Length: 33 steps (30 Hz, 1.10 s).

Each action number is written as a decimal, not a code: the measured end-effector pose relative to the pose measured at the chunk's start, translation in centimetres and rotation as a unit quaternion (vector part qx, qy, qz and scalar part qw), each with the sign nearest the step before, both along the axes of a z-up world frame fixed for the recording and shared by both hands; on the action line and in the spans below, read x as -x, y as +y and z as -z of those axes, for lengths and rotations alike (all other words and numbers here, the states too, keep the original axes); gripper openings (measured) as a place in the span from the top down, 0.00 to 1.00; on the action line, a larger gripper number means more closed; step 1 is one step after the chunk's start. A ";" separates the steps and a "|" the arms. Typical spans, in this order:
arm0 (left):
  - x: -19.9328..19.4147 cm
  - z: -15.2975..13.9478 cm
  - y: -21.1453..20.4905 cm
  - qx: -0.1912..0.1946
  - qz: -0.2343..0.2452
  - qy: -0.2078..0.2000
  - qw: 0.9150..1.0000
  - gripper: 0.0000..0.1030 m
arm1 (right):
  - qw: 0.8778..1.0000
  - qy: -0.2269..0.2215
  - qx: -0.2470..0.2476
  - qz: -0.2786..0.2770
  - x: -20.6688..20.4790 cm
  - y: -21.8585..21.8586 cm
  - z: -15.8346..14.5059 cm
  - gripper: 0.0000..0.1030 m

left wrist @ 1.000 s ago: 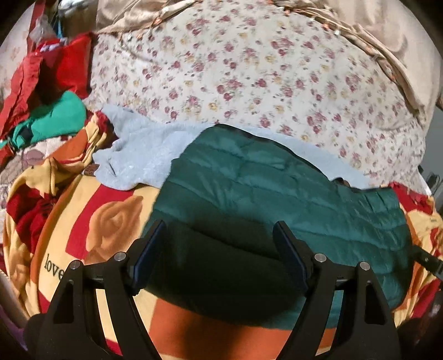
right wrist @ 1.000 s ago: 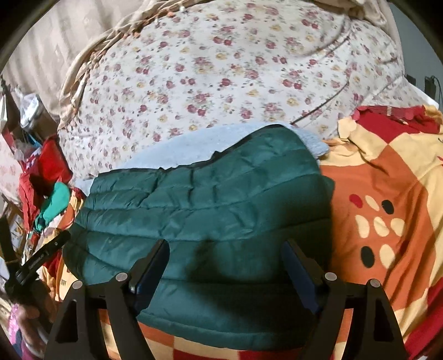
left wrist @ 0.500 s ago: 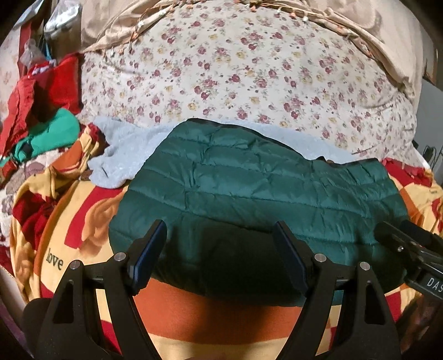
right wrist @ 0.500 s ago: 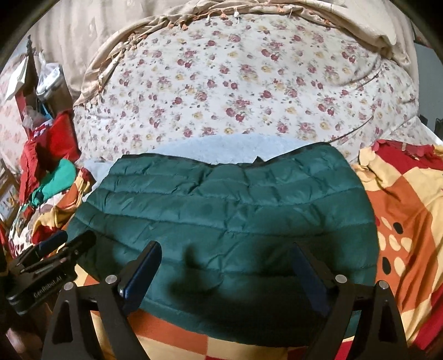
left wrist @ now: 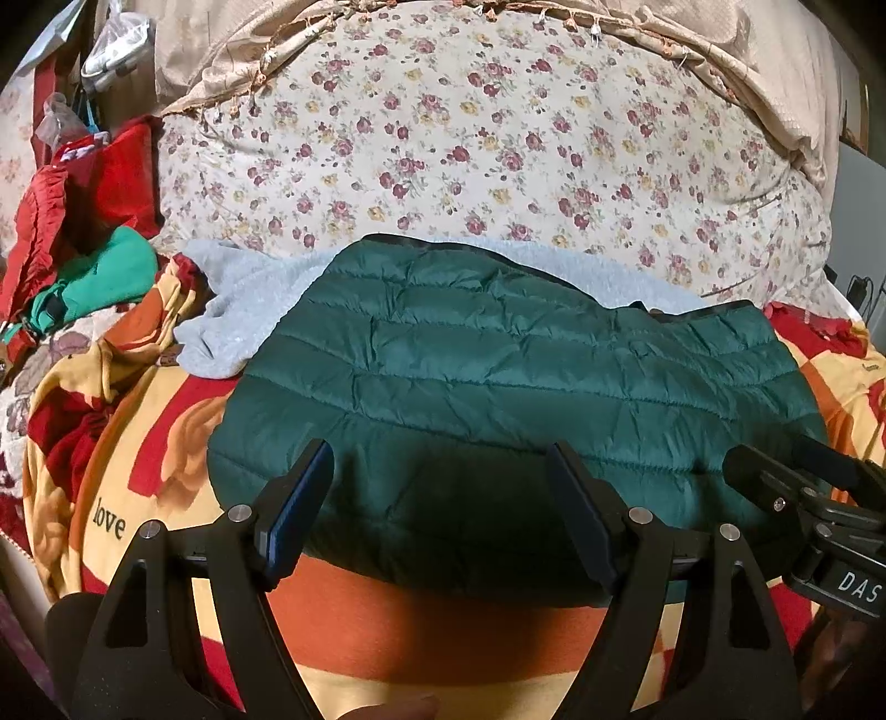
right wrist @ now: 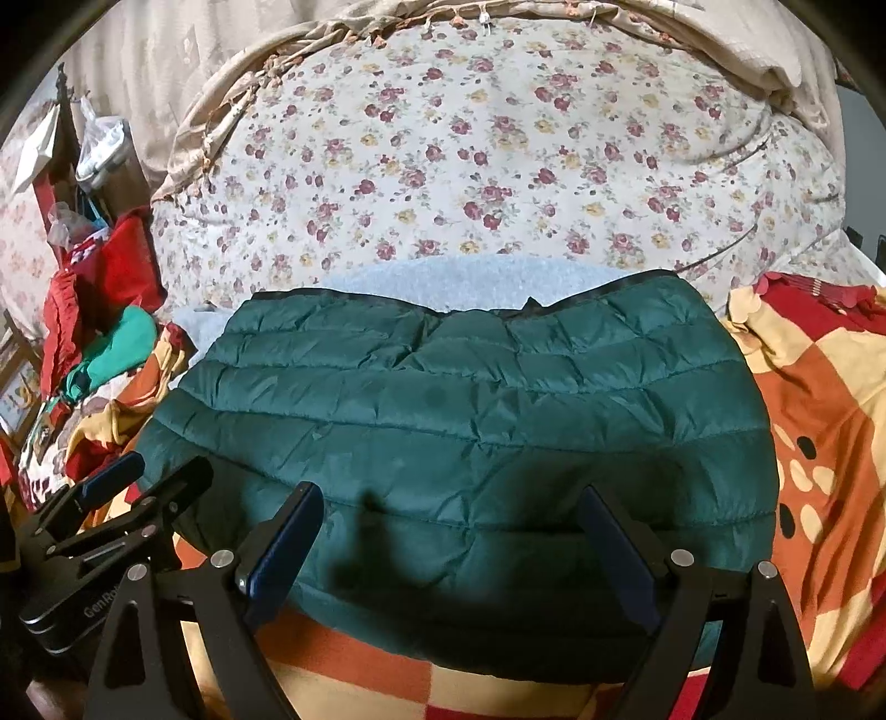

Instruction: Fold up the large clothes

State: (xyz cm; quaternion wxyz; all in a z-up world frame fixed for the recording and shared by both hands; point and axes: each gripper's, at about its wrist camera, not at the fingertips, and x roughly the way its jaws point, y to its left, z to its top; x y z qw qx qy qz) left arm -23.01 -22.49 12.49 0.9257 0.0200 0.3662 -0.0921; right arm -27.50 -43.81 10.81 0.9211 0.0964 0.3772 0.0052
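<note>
A dark green quilted puffer jacket [left wrist: 515, 382] lies folded on the bed, on a red, orange and yellow patterned blanket [left wrist: 138, 443]; it also fills the right wrist view [right wrist: 465, 421]. A light grey fleece garment [left wrist: 243, 299] lies under and behind it [right wrist: 470, 277]. My left gripper [left wrist: 443, 509] is open and empty, just above the jacket's near edge. My right gripper [right wrist: 451, 548] is open and empty over the same near edge. Each gripper shows in the other's view, the right one at the right [left wrist: 803, 498] and the left one at the left [right wrist: 111, 515].
A big floral quilt [left wrist: 470, 149] is piled behind the jacket. Red and bright green clothes [left wrist: 94, 243] are heaped at the left. A beige cloth [right wrist: 747, 39] hangs over the quilt's top. The patterned blanket stretches to the right [right wrist: 819, 415].
Both grippers have pulled back toward me and risen, so more of the jacket shows. The jacket lies still. Each gripper has come into the other's view.
</note>
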 end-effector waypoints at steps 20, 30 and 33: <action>-0.6 0.9 0.3 0.002 -0.007 0.010 1.000 0.23 | 1.000 0.009 0.019 -0.005 -0.7 0.9 0.5 0.11; -0.7 1.3 0.1 0.003 -0.009 0.015 1.000 0.23 | 1.000 0.012 0.013 -0.005 -0.9 0.9 1.0 0.11; -0.7 1.3 0.1 0.004 -0.008 0.015 1.000 0.23 | 1.000 0.009 0.011 -0.003 -1.0 0.8 0.9 0.11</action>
